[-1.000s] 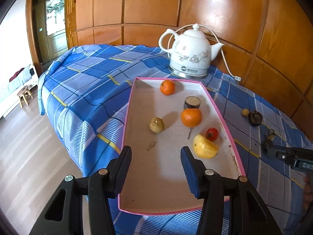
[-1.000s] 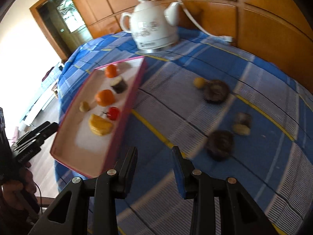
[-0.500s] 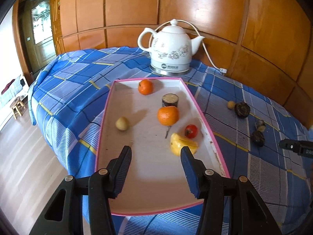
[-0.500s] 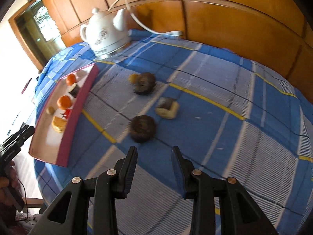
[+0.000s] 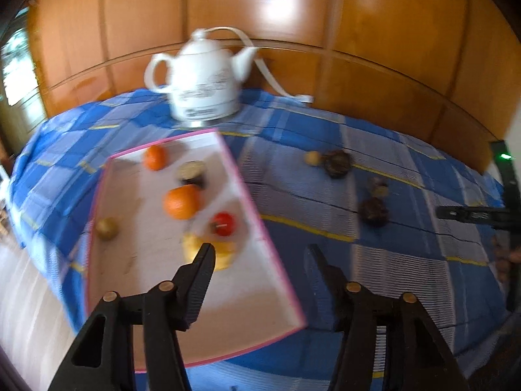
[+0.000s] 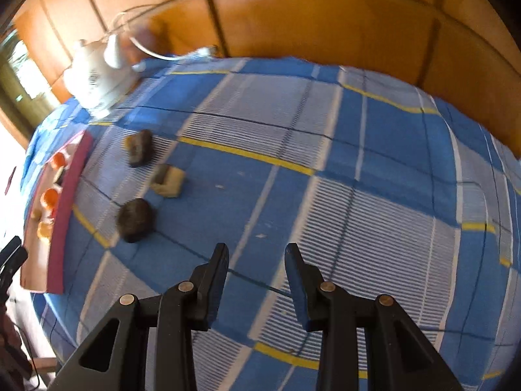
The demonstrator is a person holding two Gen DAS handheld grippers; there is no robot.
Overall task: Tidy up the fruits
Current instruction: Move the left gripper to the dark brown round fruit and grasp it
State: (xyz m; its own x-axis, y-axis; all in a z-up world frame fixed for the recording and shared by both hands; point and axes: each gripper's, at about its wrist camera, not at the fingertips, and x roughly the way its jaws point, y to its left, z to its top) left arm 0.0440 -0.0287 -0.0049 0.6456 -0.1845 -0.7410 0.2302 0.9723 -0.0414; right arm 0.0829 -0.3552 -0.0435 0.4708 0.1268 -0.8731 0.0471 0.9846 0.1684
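Two hand-held grippers hover over a table spread with a blue checked cloth [image 6: 325,150], both with jaws apart and nothing between them. Nearest the lens in the left wrist view, the left gripper [image 5: 260,251] hangs above the right-hand edge of a pink-rimmed tray [image 5: 260,228]; the right gripper [image 6: 255,251] hangs over bare cloth, well apart from any fruit.

Inside the tray lie a yellow fruit [image 5: 224,255], partly hidden by a gripper finger, a small red fruit [image 5: 224,224], a large orange [image 5: 181,202], a brownish round fruit [image 5: 106,228], a dark cut piece [image 5: 192,172] and, farthest back, a smaller orange [image 5: 155,157].

Beyond the tray, loose on the cloth, sit the pieces not yet sorted — a dark round fruit [image 6: 135,218] closest to the right gripper, then a pale cut piece [image 6: 167,181], then another dark fruit [image 6: 140,146] with a small yellowish one [image 5: 312,157] just beside it. Blur hides what kinds they are.

At the back stands a white kettle [image 5: 205,81], its cord trailing toward the wood-panelled wall [image 5: 358,16].

The job looks about half done. The step in hand appears to be a reach for the loose fruit — the next move likely calls for bringing an open gripper over the nearest dark fruit and closing gently, since a round piece could roll.
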